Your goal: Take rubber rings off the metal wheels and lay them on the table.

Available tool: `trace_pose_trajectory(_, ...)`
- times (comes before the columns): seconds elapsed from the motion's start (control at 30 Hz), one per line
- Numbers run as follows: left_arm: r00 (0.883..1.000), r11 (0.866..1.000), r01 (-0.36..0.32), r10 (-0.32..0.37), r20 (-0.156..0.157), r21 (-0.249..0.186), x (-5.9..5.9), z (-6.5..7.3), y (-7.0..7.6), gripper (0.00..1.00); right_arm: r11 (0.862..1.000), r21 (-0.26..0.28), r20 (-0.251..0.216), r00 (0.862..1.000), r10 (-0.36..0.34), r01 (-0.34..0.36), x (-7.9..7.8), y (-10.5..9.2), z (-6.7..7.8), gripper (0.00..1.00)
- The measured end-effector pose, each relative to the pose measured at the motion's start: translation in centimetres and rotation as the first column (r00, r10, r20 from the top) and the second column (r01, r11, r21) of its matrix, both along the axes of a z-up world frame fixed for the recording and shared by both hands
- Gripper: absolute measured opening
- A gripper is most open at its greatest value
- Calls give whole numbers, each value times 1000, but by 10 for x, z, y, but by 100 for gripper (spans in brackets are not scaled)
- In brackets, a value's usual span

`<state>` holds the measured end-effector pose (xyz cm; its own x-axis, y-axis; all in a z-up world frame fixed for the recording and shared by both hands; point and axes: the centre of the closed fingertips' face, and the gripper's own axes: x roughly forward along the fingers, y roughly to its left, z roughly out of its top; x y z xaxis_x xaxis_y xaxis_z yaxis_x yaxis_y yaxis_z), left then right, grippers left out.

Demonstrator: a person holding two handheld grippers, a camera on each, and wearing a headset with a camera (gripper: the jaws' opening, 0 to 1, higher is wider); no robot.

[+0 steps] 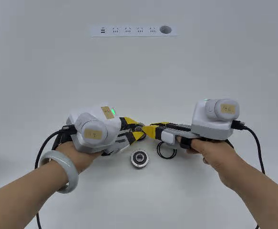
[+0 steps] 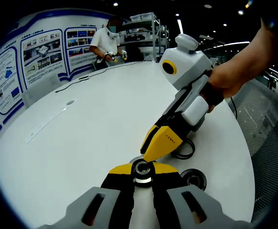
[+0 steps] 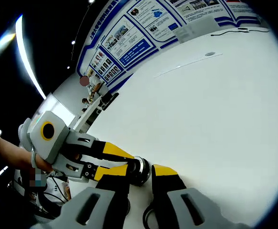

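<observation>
A small metal wheel point(image 2: 142, 170) with a black rubber ring on it is held just above the white table point(image 1: 139, 76), and my left gripper point(image 2: 142, 168) is shut on it. My right gripper point(image 2: 145, 157) comes in from the right. Its yellow jaws are pinched together on the ring at the wheel's rim. From the head view, the left gripper point(image 1: 135, 133) and the right gripper point(image 1: 147, 129) meet tip to tip at that wheel point(image 1: 138, 128). A second wheel point(image 1: 139, 158) lies on the table just below them. Loose black rubber rings point(image 1: 166, 151) lie under the right gripper.
A white power strip point(image 1: 134, 31) lies at the far side of the table. Black cables point(image 1: 47, 143) trail from both grippers toward me. A person point(image 2: 105, 40) stands far off beyond the table's far edge.
</observation>
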<state>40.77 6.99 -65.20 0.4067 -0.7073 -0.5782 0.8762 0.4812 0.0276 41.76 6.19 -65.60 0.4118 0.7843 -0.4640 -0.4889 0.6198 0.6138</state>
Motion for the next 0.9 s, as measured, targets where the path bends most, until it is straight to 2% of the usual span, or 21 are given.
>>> trace_pose_trajectory(0.3,1000,1000,3,-3,3,1,0,0,0,13,1000,17,-39,999,10,-9,2,6,-3,20)
trace_pose_trajectory(0.63,1000,1000,5,-5,6,0,0,0,1,13,996,84,-143,990,-2,14,-1,7,-6,19)
trace_pose_trajectory(0.9,1000,1000,6,-6,6,0,0,0,1,13,995,100,-172,985,9,9,-9,1,-3,15)
